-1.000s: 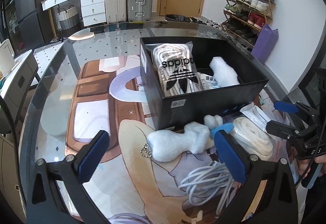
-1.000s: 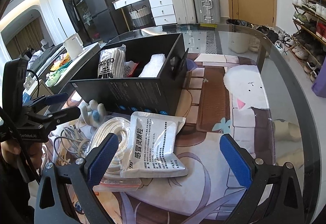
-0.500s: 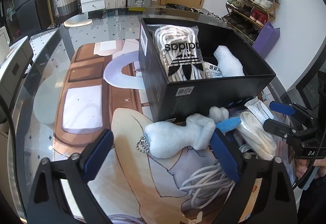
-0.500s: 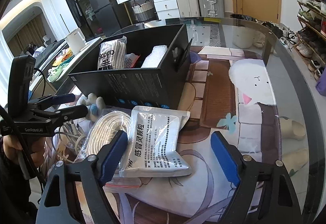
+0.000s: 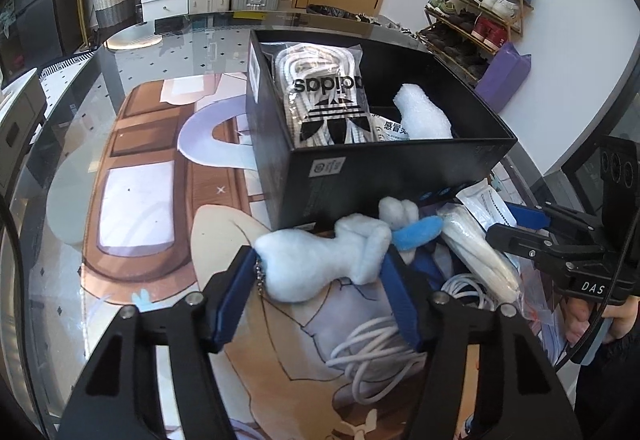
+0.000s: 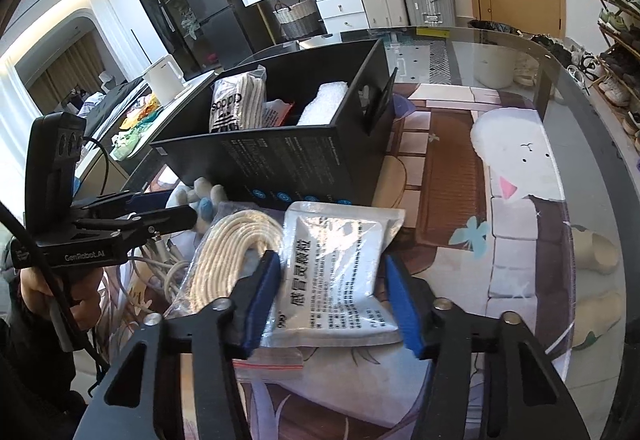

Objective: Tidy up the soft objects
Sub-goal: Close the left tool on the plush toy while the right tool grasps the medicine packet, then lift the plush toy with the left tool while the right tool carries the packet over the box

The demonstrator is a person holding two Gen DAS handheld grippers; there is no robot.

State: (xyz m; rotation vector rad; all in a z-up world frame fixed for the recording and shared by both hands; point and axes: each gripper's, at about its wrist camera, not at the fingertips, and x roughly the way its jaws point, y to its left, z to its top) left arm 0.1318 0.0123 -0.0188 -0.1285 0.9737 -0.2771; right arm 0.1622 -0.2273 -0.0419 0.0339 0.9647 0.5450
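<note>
A pale blue plush toy (image 5: 320, 268) with a bead chain lies in front of the black box (image 5: 400, 172). My left gripper (image 5: 316, 256) is closing; its blue pads touch both ends of the plush. A white foil sachet (image 6: 336, 272) with printed text rests on a bagged cream rope (image 6: 228, 252). My right gripper (image 6: 330, 260) is closing as well, and its pads meet the sachet's two side edges. Inside the box are an adidas bag (image 5: 324, 100), another sachet and a white bubble-wrap roll (image 5: 420, 116).
A coil of white cable (image 5: 376, 352) lies under the plush, beside the rope bag (image 5: 476, 248). The black box (image 6: 280, 164) stands just behind both grippers on a glass table with a cartoon mat (image 6: 516, 208). Suitcases, drawers and a shoe rack line the walls.
Both grippers' jaws have narrowed from wide open onto the plush and the sachet. The left view has tipped down and come closer to the plush.
</note>
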